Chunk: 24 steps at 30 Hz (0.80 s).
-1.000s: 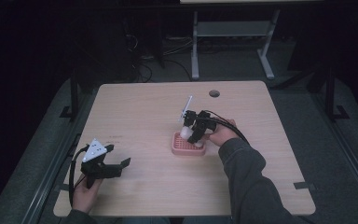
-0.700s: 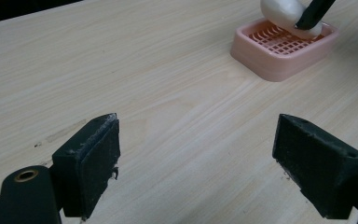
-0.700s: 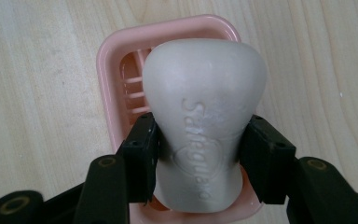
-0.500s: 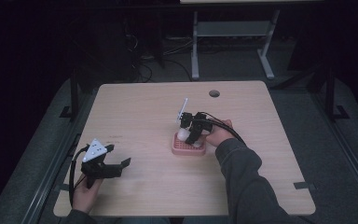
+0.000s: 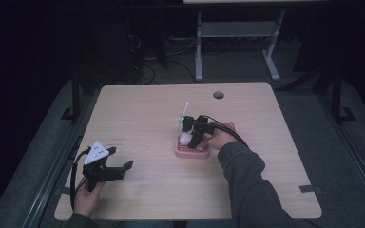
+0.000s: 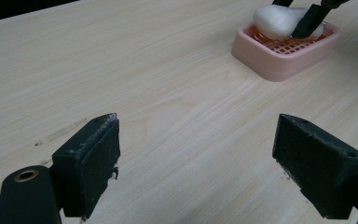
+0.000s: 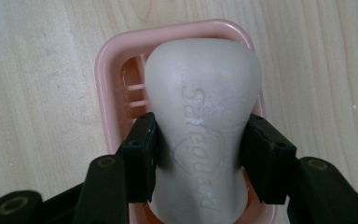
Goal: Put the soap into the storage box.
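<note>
A white bar of soap (image 7: 200, 121) with embossed lettering lies over a pink soap dish (image 7: 107, 93). My right gripper (image 7: 198, 156) is shut on the bar's narrow waist, one black jaw on each side. In the high view that gripper (image 5: 193, 136) stands over the dish (image 5: 192, 152) at the table's middle, with the soap (image 5: 185, 138) showing white under it. My left gripper (image 5: 108, 172) rests near the table's front left, jaws wide open around nothing. In the left gripper view the dish (image 6: 284, 49) and soap (image 6: 279, 22) sit far off at the upper right.
The wooden table (image 5: 138, 118) has a round cable hole (image 5: 218, 95) near its far edge. A grey metal frame (image 5: 233, 42) stands on the dark floor beyond the table. Black tape marks (image 5: 310, 188) lie at the table's right front.
The right gripper has sunk a little with the soap onto the pink dish. The left gripper has stayed where it was.
</note>
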Each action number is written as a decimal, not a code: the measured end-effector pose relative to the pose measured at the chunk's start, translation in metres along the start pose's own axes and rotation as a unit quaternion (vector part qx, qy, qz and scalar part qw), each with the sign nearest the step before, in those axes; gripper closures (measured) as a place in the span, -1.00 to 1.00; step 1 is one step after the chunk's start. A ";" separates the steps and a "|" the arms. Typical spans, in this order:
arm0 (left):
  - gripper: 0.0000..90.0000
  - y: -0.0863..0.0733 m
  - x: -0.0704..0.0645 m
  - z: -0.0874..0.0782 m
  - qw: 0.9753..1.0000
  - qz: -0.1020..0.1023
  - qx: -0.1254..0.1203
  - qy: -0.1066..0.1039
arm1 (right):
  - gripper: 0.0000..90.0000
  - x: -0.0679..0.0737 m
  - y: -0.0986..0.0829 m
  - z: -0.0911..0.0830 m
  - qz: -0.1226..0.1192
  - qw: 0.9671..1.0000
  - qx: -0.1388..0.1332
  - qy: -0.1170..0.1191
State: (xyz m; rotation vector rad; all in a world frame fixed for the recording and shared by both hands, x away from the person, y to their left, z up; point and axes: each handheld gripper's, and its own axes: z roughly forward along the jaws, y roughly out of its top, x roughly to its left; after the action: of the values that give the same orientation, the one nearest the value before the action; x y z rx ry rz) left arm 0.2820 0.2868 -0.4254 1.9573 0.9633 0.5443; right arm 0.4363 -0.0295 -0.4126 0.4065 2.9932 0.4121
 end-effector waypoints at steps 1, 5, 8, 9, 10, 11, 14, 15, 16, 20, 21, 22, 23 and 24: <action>-0.68 0.000 0.000 0.000 1.000 0.000 0.000 0.000 | 0.08 0.000 0.000 0.000 -0.001 1.000 0.000 0.000; -0.68 0.000 0.000 0.000 1.000 0.001 -0.001 0.000 | 0.08 0.001 0.001 0.002 -0.003 1.000 0.004 0.002; -0.68 0.000 0.000 0.000 1.000 -0.001 -0.001 0.000 | 0.08 0.001 0.002 0.003 -0.003 1.000 0.006 0.003; -0.68 0.000 0.000 0.000 1.000 0.000 0.000 0.000 | 0.08 0.001 0.002 0.003 -0.003 1.000 0.006 0.003; -0.68 0.000 0.000 0.000 1.000 0.000 0.000 0.000 | 0.08 0.001 0.002 0.003 -0.003 1.000 0.007 0.003; -0.68 0.000 0.000 0.000 1.000 0.000 0.000 0.000 | 0.08 0.001 0.002 0.003 -0.003 1.000 0.007 0.004; -0.68 0.000 0.000 0.001 1.000 -0.001 -0.001 0.000 | 0.08 0.001 0.002 0.003 -0.004 1.000 0.009 0.006; -0.68 0.000 0.000 0.000 1.000 -0.001 -0.001 0.000 | 0.07 0.001 0.002 0.003 -0.004 1.000 0.010 0.006; -0.68 0.000 0.000 0.000 1.000 0.000 -0.001 0.000 | 0.07 0.001 0.002 0.004 -0.005 1.000 0.011 0.007; -0.68 0.000 0.000 0.001 1.000 -0.001 -0.001 0.000 | 0.03 0.002 0.002 0.004 -0.001 1.000 0.007 0.011; -0.68 0.000 0.000 0.001 1.000 -0.001 -0.001 0.000 | 0.02 0.002 0.002 0.002 0.001 1.000 0.003 0.012; -0.68 0.000 0.000 0.001 1.000 0.000 -0.001 0.000 | 0.02 0.002 0.002 0.001 0.002 1.000 0.000 0.012; -0.68 0.000 0.000 0.001 1.000 0.000 -0.001 0.000 | 0.00 0.002 0.001 0.000 0.004 1.000 -0.001 0.014; -0.68 0.000 0.000 0.001 1.000 0.001 -0.001 0.000 | 0.00 0.002 0.001 -0.001 0.004 1.000 -0.001 0.013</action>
State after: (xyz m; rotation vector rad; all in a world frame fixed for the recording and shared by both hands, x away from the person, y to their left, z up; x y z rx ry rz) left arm 0.2822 0.2861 -0.4258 1.9567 0.9609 0.5452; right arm 0.4344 -0.0283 -0.4111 0.4173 3.0164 0.4249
